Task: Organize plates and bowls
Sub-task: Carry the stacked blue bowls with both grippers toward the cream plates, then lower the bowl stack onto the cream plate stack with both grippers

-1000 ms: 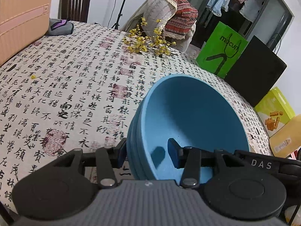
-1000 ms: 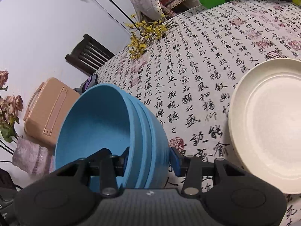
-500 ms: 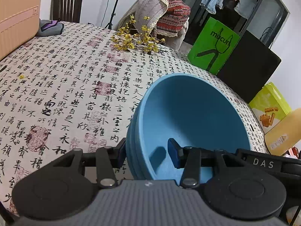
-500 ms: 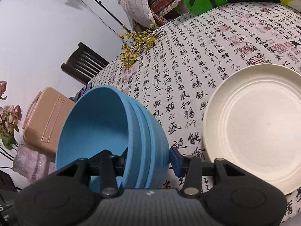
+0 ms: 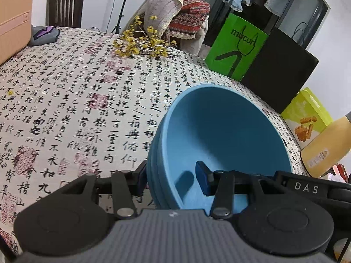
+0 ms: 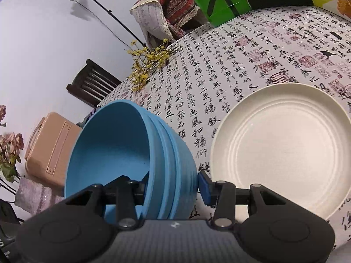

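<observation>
1. Nearest the lens, the left gripper (image 5: 173, 175) is clamped on the near rim of a stack of blue bowls (image 5: 221, 140): one blue pad sits inside the top bowl, the other presses the outer wall on the far side of the stack's rim.

2. The right gripper (image 6: 173, 183) grips the same stack of blue bowls (image 6: 122, 149) from the opposite side, one finger inside the top bowl and its blue pad flat against the ribbed outer wall.

3. The stack, at least three nested bowls by the rims that show, is held tilted between the two grippers above the tablecloth (image 5: 72, 100), a white cloth printed with black calligraphy and red seals. Whether the stack's base touches the cloth cannot be told.

4. Just beside the stack, on the right gripper's side, a cream plate (image 6: 283, 151) lies flat and empty on the tablecloth (image 6: 219, 65), apart from the bowls.

5. Beyond the stack, a spray of yellow flowers (image 5: 140, 43) lies near the table's far edge.

6. Past the flowers, a chair draped with patterned cloths (image 5: 175, 15) stands behind the table, a dark wooden chair (image 5: 65, 2) to its left.

7. Off the stack's far right, a green paper bag (image 5: 237, 46) leans beside a black panel (image 5: 280, 68); a peach suitcase (image 5: 13, 19) sits at the far left.
</observation>
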